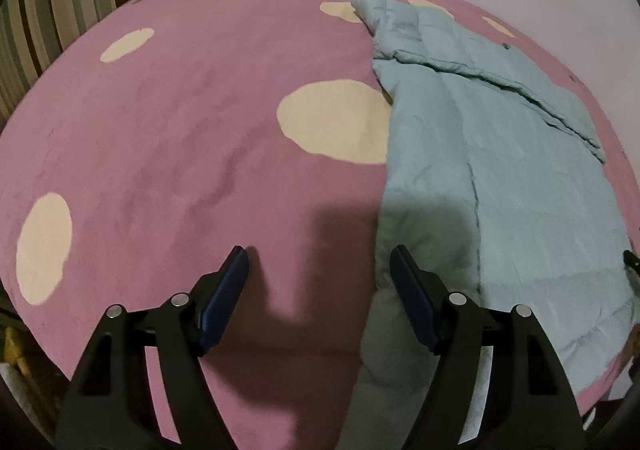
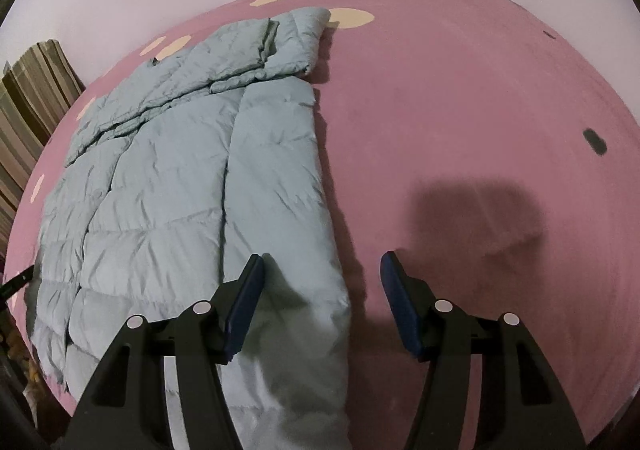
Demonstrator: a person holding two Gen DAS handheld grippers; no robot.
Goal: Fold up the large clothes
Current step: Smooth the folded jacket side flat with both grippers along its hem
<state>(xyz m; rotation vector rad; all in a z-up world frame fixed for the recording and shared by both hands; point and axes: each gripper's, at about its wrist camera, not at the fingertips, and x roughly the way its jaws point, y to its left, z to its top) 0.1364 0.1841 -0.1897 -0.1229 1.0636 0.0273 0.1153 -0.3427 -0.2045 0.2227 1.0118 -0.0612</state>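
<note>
Left gripper (image 1: 318,254) and right gripper (image 2: 322,260) hover with jaws apart, holding nothing. Between them a pale blue jacket (image 2: 168,189) lies part-folded on the pink blanket (image 1: 160,149). For a neat next fold, pinch both near corners evenly before lifting.

Each gripper (image 1: 318,254) (image 2: 322,262) is black, with blue pads and silver screws.

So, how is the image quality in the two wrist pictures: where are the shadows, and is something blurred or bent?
Left wrist view: strong fisheye bending of the pink spotted cover; a dark shadow lies ahead of the left gripper, partly on the blue padded garment; edges slightly soft. Right wrist view: same bending; a shadow falls on the cover right of the right gripper; the far cover looks smeared.
</note>
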